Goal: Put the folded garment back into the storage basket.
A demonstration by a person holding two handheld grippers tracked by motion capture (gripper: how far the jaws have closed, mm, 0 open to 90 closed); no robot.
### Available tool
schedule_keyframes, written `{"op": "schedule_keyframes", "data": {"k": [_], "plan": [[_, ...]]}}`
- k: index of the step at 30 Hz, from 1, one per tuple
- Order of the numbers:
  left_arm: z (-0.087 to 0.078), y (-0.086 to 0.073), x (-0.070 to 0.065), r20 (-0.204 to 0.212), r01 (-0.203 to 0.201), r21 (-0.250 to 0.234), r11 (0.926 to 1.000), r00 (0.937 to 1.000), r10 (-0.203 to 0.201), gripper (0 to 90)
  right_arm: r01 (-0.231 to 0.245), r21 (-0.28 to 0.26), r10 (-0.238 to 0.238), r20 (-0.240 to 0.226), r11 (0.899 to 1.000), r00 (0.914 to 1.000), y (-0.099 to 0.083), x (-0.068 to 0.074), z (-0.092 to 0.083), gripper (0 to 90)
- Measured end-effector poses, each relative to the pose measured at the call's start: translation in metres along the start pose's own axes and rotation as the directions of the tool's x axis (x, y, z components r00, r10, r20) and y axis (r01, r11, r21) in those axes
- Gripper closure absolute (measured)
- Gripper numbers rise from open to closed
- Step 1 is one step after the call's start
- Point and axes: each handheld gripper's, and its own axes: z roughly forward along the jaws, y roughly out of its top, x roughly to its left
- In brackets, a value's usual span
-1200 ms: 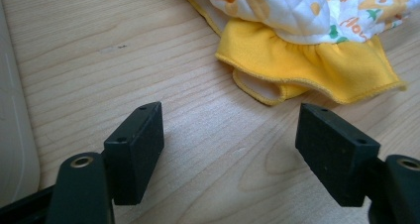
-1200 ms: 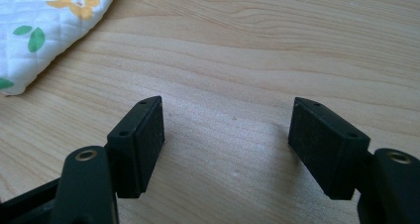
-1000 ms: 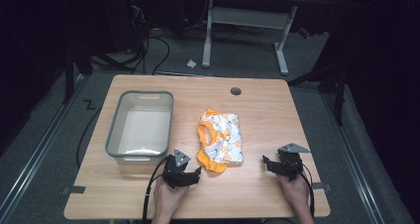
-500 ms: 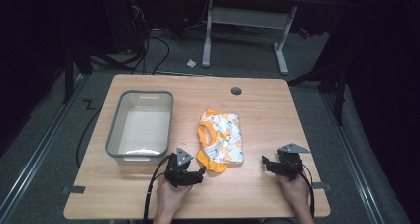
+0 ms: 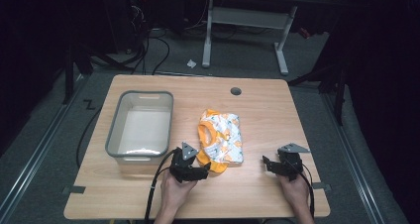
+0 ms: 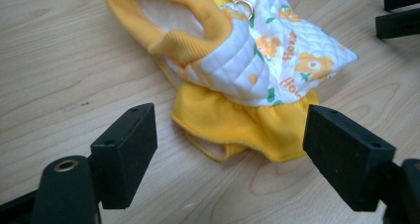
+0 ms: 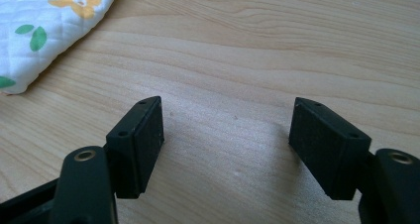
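1. Lying mid-bench: small quilted garment, white with orange flowers and a yellow hem, long axis running from near edge toward far edge, just right of the grey tub.
2. Straight ahead of the left tool: the yellow hem, framed between wide-open jaws, near but apart, nothing held.
3. Farther off to the right: right tool, jaws also spread wide and empty over bare bench, garment corner off to its left.
4. Nearer by far: left hand, low over the bench, tool aimed at the hem; probably a short push forward, then a close on the fabric.
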Motion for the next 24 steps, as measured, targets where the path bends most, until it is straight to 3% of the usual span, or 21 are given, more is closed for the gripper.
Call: {"op": "schedule_keyframes", "data": {"k": [17,24], "plan": [[0.014,0.021,0.004,0.013,0.020,0.001,0.9998,0.9997,-0.020,24.0,0.001,0.000,-0.001,0.000,1.000,1.0000,0.000,0.000,0.000,29.8],[0.021,0.032,0.006,-0.004,0.017,0.010,0.9998,0.9998,-0.017,23.4,0.003,0.000,-0.003,-0.001,1.000,1.0000,0.000,0.000,0.000,29.6]]}}
